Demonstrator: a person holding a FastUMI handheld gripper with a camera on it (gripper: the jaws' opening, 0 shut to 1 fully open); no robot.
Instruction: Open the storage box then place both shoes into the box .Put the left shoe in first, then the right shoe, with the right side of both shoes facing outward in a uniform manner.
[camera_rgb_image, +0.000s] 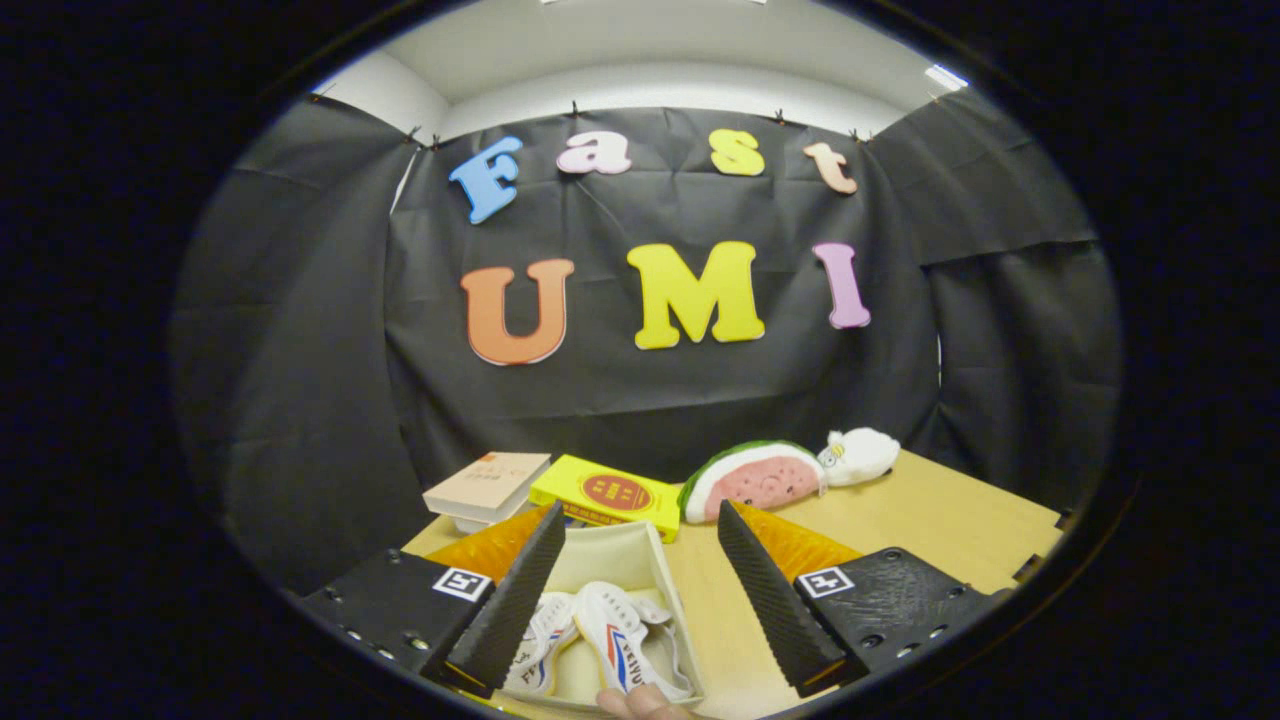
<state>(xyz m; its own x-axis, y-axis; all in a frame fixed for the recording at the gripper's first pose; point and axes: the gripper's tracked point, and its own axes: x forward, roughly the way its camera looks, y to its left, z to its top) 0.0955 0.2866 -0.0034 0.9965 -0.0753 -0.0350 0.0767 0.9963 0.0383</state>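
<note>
Spread wide and holding nothing, my tongs (640, 590) hover above the open storage box (655, 560) on the tabletop (930, 520). Both white sneakers (610, 640) lie inside. Dropping carelessly, I could knock one askew and spoil their uniform facing.

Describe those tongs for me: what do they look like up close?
The tongs are two flat, wedge-shaped fingers with ribbed, grippy inner faces. Each sits on a black block dotted with screws and bearing a small square black-and-white marker. Orange plastic shows behind each finger. No cables are visible.
</note>
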